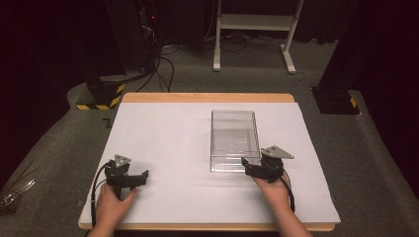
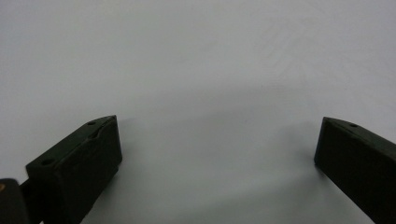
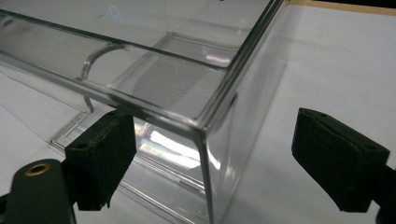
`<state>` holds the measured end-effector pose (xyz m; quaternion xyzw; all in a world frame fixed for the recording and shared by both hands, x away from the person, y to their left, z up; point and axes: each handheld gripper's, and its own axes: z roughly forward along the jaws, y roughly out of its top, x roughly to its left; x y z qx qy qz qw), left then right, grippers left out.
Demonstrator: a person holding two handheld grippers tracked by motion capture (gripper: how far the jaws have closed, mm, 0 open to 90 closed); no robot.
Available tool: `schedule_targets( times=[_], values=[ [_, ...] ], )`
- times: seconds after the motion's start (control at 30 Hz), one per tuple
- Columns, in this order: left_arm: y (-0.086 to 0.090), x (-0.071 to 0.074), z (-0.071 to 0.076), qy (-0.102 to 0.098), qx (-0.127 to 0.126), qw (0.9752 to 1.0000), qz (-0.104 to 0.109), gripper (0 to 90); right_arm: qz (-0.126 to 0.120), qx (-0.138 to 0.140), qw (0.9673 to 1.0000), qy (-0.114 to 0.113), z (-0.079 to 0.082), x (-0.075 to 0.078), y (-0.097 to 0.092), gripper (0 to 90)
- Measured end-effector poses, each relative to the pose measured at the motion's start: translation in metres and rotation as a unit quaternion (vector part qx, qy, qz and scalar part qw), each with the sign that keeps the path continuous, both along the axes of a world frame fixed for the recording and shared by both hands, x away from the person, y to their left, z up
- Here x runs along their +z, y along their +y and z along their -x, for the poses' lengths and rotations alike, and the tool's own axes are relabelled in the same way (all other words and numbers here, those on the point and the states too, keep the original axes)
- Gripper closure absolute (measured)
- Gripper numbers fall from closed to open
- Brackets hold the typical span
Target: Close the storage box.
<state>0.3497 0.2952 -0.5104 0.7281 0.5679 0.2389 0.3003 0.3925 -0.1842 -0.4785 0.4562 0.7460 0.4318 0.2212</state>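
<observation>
Approach stage, shown view by view. High view: the clear, rectangular, open-topped plastic box (image 1: 233, 139) stands right of centre on the white sheet covering the wooden table (image 1: 163, 148). The right gripper (image 1: 251, 168) sits at the box's near right corner, close against it; the left gripper (image 1: 140, 177) rests well apart at the near left of the sheet, jaws spread. Left gripper view: two black jaws stand wide over bare white sheet, nothing between them.

Right gripper view: the box's near right corner (image 3: 201, 128) lies between the right gripper's (image 3: 212, 161) widely spread jaws. The left-hand jaw sits under the box's near rim, at or just beside the near wall; the other stands clear of the side wall. No grip is made.

Judged step: lining up to take hold of the box at this corner. The next move likely calls for settling on one wall to pinch, then closing squarely, since smooth plastic may slip.

No brand, label or readable writing appears on the box; a dark mark at the sheet's far left edge cannot be read.
</observation>
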Motion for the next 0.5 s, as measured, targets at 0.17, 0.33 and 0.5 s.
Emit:
schedule_targets(
  times=[0.17,0.33,0.5],
  values=[
    [0.0000,0.0000,0.0000,0.000,0.000,1.0000,0.000,0.9,0.002,0.004,1.0000,0.003,-0.0007,0.0008,-0.0006,15.4],
    [0.0000,0.0000,0.0000,0.000,0.000,1.0000,0.000,0.9,0.004,0.006,1.0000,0.004,-0.0006,0.0012,-0.0007,16.4],
    [0.0000,0.0000,0.0000,0.000,0.000,1.0000,0.000,0.9,0.004,0.006,1.0000,0.004,0.0022,0.0026,-0.0009,17.6]
  ],
)
